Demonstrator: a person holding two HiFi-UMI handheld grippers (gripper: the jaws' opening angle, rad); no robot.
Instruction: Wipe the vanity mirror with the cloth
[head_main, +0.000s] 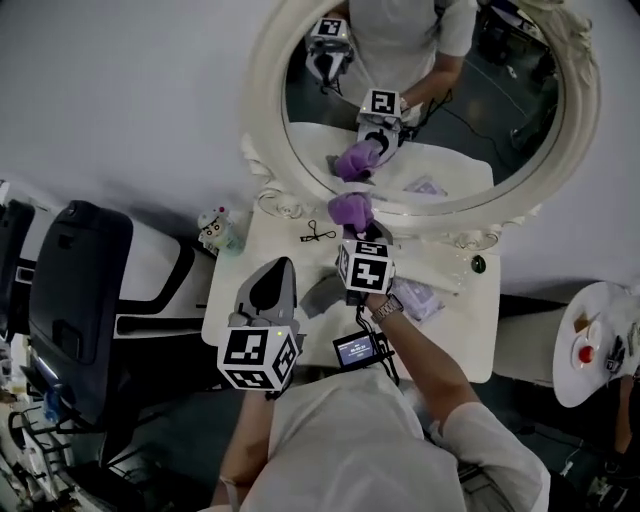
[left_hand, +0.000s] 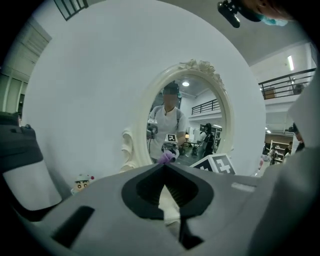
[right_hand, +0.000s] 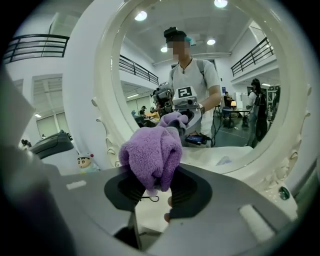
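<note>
At lower edge of vanity mirror (head_main: 480, 110), purple cloth (head_main: 350, 210) bunched, clamped in jaws of right hand-held gripper (head_main: 356, 228). Left hand-held gripper (head_main: 281, 268) clenched, empty, over table (head_main: 270, 245), apart from cloth.

We face a plain, pale grey wall (head_main: 120, 100), smooth and evenly lit. Against it stands a white vanity table (head_main: 470, 330) with rounded corners. To the table's left we see what looks like a black and white padded chair (head_main: 80, 290). To its right, set apart from it, is a small round white side table (head_main: 565, 375). The floor (head_main: 170, 420) beneath is dark. In the left gripper view, past the wall's right edge, we see an open hall with a dark balcony railing (left_hand: 287, 82) and a bright strip light (left_hand: 290, 62) above it.
</note>
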